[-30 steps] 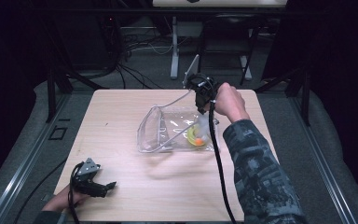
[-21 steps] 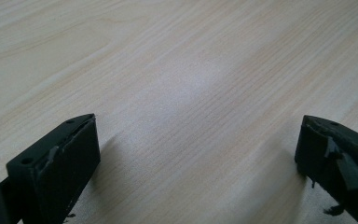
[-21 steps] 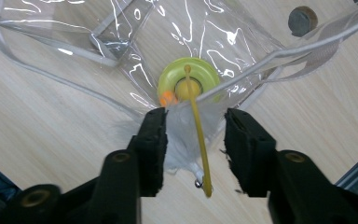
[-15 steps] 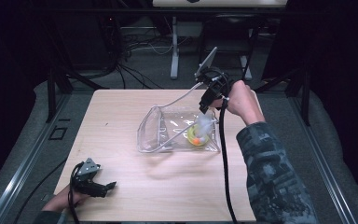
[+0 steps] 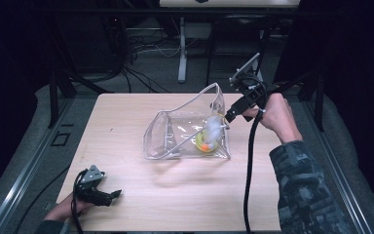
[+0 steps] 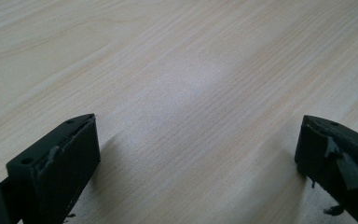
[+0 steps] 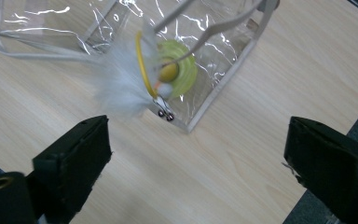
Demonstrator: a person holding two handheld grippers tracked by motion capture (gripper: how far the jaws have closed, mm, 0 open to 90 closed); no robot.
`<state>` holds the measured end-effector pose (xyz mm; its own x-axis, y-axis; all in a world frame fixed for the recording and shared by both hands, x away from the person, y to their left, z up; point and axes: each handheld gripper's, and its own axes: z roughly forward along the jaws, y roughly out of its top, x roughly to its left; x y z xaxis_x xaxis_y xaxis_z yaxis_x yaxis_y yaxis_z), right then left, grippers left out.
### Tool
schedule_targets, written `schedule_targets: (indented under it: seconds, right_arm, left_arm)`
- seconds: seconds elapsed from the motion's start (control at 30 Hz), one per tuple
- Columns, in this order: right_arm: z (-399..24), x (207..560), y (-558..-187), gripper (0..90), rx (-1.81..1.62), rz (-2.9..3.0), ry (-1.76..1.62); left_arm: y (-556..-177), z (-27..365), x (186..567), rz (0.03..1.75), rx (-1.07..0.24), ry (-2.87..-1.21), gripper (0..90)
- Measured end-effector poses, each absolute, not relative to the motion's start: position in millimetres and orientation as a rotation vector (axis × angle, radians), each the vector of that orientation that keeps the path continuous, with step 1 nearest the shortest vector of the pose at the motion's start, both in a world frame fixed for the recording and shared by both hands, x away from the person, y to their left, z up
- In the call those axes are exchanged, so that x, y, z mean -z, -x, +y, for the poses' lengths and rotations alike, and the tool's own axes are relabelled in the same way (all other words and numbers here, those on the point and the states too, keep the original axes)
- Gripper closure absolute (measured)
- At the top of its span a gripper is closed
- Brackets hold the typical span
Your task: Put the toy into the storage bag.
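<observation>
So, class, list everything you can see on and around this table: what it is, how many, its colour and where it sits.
table: one, pale wood, centre.
pouch: one, clear plastic with white trim and strap, mid-table.
feather toy: one, white feathers with yellow-green rings, falling blurred at the pouch's right end.
cables: several, dark, floor beyond the table.
left gripper: one, black, open, near-left table corner.
right gripper: one, black, open, raised beside the pouch.
sleeve: one, dark patterned, right.

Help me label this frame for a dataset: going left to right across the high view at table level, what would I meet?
left gripper → clear plastic bag → feathered yellow toy in the bag's right end → right gripper → right hand
</observation>
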<state>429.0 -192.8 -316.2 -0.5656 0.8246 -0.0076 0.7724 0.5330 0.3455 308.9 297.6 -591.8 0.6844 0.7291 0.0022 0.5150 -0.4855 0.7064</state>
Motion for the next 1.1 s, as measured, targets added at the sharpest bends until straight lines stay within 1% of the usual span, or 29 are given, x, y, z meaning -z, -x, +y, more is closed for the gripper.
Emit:
schedule_targets:
  seconds: [0.03, 0.17, 0.43, 0.5, 0.63, 0.7, 0.73, 0.77, 0.8, 1.07, 1.1]
  right_arm:
    - [-200, 319, -426, 2.5, -0.453, 2.598, -1.378]
    - [-213, 325, -417, 0.0, -0.481, 2.578, -1.385]
    - [-230, 342, -401, 0.0, -0.481, 2.570, -1.410]
    - [-239, 352, -394, 0.0, -0.455, 2.575, -1.403]
    - [-247, 362, -389, 0.0, -0.451, 2.575, -1.424]
    - [-256, 375, -384, 0.0, -0.433, 2.574, -1.449]
    - [-256, 375, -384, 0.0, -0.433, 2.574, -1.449]
    - [-261, 385, -380, 0.0, -0.446, 2.569, -1.475]
    - [-261, 385, -380, 0.0, -0.446, 2.569, -1.475]
    - [-278, 435, -367, 0.0, -0.344, 2.620, -1.521]
    - [-278, 435, -367, 0.0, -0.344, 2.620, -1.521]
  left_arm:
    - [-309, 298, 592, 0.951, -0.395, -2.196, 0.1]
    - [-309, 298, 592, 0.949, -0.396, -2.197, 0.1]
    - [-309, 297, 592, 0.954, -0.395, -2.194, 0.1]
    - [-309, 297, 592, 0.954, -0.395, -2.193, 0.1]
    - [-309, 297, 593, 0.955, -0.407, -2.185, 0.1]
    - [-309, 297, 593, 0.956, -0.406, -2.186, 0.1]
    - [-309, 297, 593, 0.956, -0.406, -2.186, 0.1]
    - [-309, 297, 593, 0.953, -0.407, -2.189, 0.1]
    - [-309, 297, 593, 0.955, -0.407, -2.188, 0.1]
    - [-309, 297, 593, 0.954, -0.406, -2.188, 0.1]
    - [-309, 297, 593, 0.956, -0.406, -2.187, 0.1]
